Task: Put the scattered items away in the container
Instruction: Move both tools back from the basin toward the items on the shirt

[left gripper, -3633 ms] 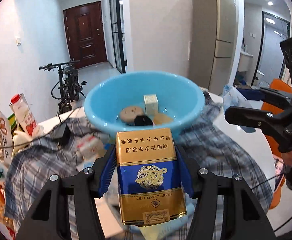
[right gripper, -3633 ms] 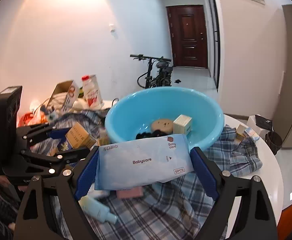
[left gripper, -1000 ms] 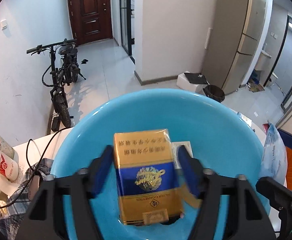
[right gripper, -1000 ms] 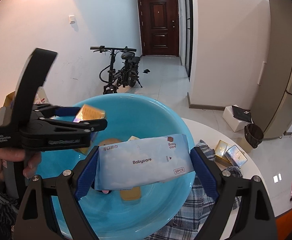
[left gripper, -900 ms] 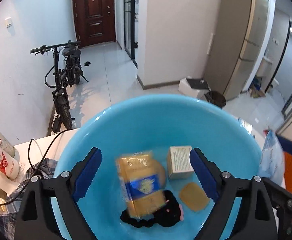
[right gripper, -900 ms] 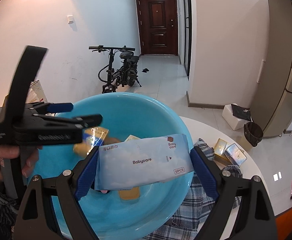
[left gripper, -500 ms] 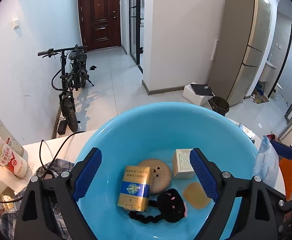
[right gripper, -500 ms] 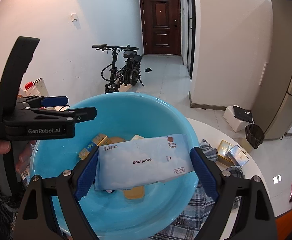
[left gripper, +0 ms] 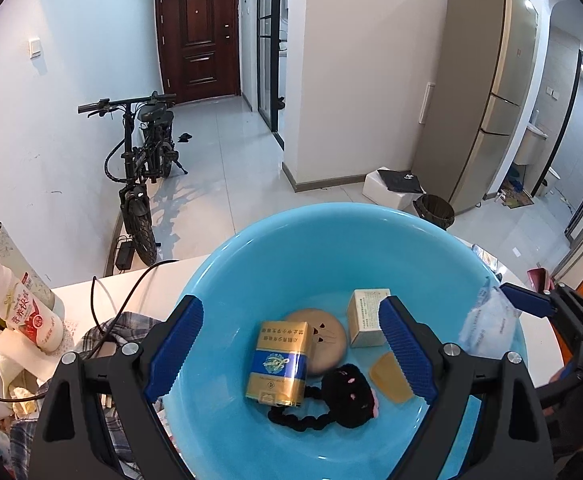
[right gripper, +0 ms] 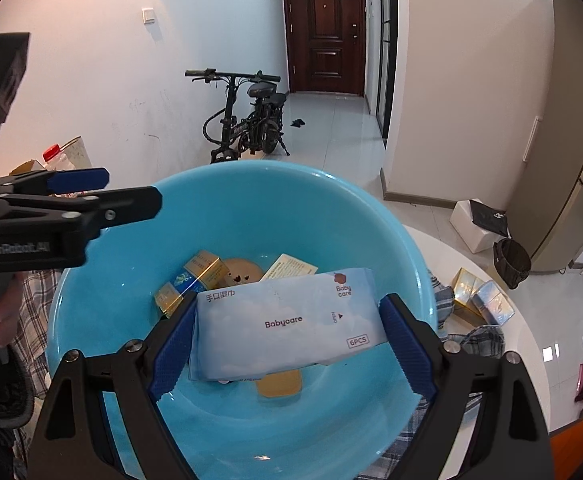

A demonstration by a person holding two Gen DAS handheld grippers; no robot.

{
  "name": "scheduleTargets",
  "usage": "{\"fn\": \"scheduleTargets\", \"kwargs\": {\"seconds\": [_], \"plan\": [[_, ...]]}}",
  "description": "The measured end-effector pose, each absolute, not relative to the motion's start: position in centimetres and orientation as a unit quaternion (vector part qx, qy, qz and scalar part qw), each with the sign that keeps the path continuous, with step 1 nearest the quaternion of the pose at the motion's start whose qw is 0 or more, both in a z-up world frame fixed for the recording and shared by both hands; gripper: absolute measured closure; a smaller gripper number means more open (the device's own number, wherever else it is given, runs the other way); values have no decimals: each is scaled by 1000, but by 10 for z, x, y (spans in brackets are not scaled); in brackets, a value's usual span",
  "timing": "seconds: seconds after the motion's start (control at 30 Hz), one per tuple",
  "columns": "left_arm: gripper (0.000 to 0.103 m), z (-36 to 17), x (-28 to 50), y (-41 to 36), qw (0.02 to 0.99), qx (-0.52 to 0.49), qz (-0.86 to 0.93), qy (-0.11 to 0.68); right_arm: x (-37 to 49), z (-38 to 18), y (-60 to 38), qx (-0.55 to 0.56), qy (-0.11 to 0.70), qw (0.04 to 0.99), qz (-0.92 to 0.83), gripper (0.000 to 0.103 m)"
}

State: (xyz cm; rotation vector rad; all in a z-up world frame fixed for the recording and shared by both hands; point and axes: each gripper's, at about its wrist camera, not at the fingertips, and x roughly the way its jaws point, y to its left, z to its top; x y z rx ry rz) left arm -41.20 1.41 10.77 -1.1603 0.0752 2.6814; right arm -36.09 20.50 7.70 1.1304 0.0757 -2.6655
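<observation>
Nearby, bottle (left gripper: 19, 312) beside basin (left gripper: 251, 264)

The left gripper (left gripper: 291, 348) tilts downward with jaws spread and nothing between its fingers, while the right gripper (right gripper: 287, 344), angled likewise, clamps a pack (right gripper: 291, 322) between its pads.
</observation>
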Motion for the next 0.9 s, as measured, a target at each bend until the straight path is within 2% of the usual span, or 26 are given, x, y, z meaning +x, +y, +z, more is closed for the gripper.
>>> {"fn": "scheduleTargets", "kwargs": {"seconds": [0.9], "plan": [[12, 91, -413, -23, 86, -406, 910, 16, -391, 53, 150, 476, 68, 141, -866, 15]]}}
